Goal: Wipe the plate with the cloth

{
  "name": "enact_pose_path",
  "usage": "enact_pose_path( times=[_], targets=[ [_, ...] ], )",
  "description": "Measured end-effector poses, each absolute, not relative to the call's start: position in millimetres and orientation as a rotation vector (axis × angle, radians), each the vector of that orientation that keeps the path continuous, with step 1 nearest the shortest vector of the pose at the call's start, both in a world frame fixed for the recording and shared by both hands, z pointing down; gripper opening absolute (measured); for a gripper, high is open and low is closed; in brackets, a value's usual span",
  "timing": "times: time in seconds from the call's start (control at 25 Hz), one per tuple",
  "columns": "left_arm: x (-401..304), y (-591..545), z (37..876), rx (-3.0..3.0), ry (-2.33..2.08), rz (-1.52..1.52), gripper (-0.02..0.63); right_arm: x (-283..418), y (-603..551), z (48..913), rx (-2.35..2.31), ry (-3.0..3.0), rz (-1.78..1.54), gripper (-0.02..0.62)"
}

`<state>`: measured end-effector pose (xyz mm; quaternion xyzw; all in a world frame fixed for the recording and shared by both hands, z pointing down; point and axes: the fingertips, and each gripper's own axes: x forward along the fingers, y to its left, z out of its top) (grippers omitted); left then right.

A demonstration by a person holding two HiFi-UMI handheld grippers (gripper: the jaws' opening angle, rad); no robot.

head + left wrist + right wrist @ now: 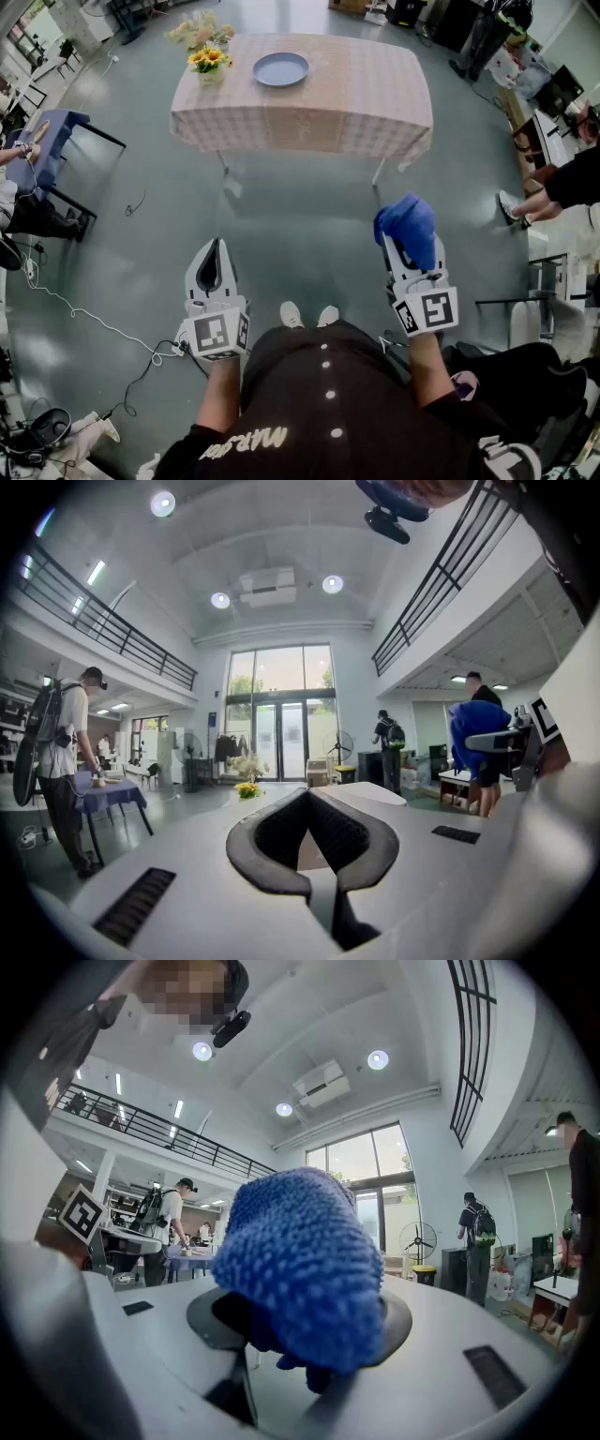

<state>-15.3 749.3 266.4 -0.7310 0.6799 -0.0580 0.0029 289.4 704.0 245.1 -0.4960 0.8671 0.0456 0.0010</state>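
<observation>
Blue cloth [408, 228], grey-blue plate [280, 68], pale checked tablecloth [356, 103], yellow flowers [208, 58].

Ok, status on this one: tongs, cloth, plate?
Left tongs shut, empty. Right tongs shut on blue cloth. Plate on table ahead, not yet reached. Flowers beside plate.

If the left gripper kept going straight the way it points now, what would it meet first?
The left gripper would likely meet the table, at its draped front edge left of centre; only floor lies between. Height is unclear.
</observation>
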Motion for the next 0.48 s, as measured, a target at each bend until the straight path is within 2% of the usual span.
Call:
enact_pose_path(
  times=[0.48],
  targets=[
    [-12.0, 749.0, 274.0, -2.303, 2.141, -0.183, 0.017, 294.1, 703.2, 246.1, -1.540, 2.681, 0.090, 0.195]
  ],
)
